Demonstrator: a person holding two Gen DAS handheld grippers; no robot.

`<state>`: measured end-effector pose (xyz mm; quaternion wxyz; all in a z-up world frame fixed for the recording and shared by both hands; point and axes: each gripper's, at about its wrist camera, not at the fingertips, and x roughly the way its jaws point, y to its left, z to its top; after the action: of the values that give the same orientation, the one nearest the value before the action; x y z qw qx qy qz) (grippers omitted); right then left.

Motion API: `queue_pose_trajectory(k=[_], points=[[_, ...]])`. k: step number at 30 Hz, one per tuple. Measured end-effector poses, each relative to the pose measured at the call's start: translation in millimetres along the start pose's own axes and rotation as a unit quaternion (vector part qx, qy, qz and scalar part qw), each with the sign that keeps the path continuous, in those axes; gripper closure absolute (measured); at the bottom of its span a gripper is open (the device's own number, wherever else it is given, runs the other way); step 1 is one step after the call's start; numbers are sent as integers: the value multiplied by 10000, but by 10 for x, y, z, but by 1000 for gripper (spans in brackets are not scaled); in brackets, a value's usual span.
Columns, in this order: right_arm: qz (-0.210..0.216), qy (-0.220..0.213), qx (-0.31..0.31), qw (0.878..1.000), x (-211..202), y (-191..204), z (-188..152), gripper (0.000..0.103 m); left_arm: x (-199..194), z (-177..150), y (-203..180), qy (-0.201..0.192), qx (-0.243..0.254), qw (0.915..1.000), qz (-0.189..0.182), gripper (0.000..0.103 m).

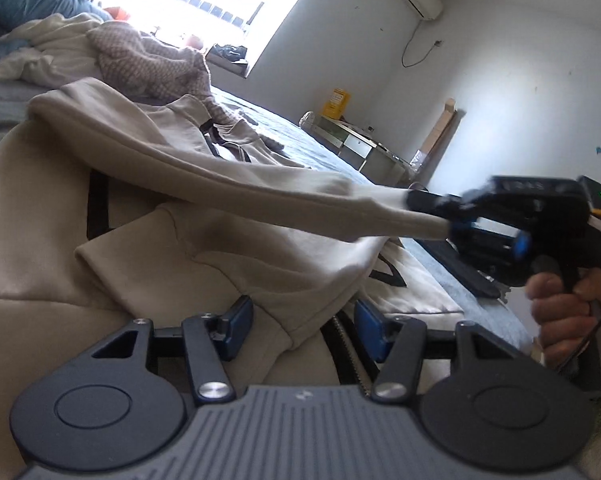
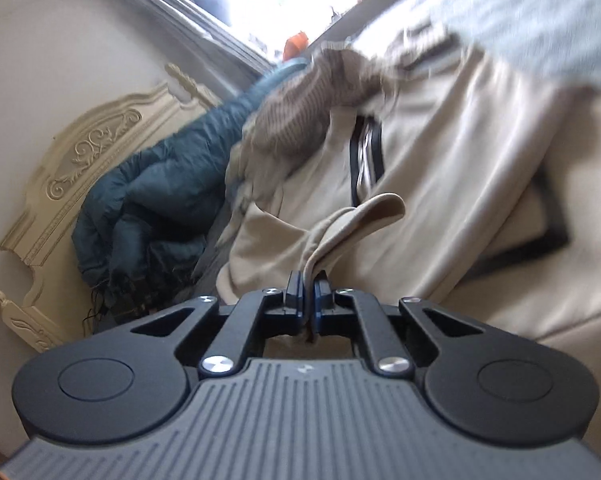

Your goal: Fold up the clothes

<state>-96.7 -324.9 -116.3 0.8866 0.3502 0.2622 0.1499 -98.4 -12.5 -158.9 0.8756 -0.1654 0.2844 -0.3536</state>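
Two grippers are working on one beige jacket (image 1: 228, 248) lying spread across the bed (image 1: 284, 124). The right gripper (image 2: 307, 286) is clamping its jaws together on the cuff end of a sleeve (image 1: 260, 184), holding it stretched clear of the jacket's body, right of the left gripper. The left gripper (image 1: 303, 326) is standing with jaws apart, the other sleeve's cuff (image 1: 288, 320) lying loosely between the pads, not pinched. Farther off, a patterned garment (image 1: 152, 60) and a teal quilt (image 2: 156, 200) are waiting. Judging by this, a sleeve fold is in hand; next the lifted sleeve needs carrying across the jacket's body and laying flat.
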Motion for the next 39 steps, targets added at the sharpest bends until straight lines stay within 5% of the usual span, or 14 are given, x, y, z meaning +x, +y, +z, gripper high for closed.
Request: queue_pose_trajectory(k=[6, 14, 21, 24, 27, 29, 32, 36, 39], points=[[-427, -38, 3, 9991, -187, -186, -95, 99, 5, 6, -11, 28, 34, 10000, 52, 46], [-433, -340, -63, 9985, -384, -180, -157, 99, 20, 13, -35, 59, 91, 9999, 116, 45], [-962, 475, 612, 9923, -217, -651, -383, 93, 14, 17, -34, 76, 45, 9999, 120, 45], [-1142, 475, 142, 9922, -385, -538, -255, 74, -91, 88, -8, 2, -118, 9999, 105, 45], [-1418, 480, -692, 9863, -534, -297, -49, 69, -349, 228, 87, -429, -150, 9989, 134, 43], [-1341, 407, -1029, 9848, -572, -169, 113, 67, -505, 372, 196, -736, -23, 9967, 330, 40], [-1015, 323, -1564, 9819, -381, 60, 358, 62, -555, 649, 407, -903, 477, 9882, 1140, 40], [-403, 622, -2065, 9756, 335, 405, 627, 62, -288, 961, 760, -510, 1247, 9666, 2182, 39], [98, 1031, -2139, 9714, 1080, 648, 834, 60, -9, 1054, 980, 16, 1719, 9531, 2491, 39]])
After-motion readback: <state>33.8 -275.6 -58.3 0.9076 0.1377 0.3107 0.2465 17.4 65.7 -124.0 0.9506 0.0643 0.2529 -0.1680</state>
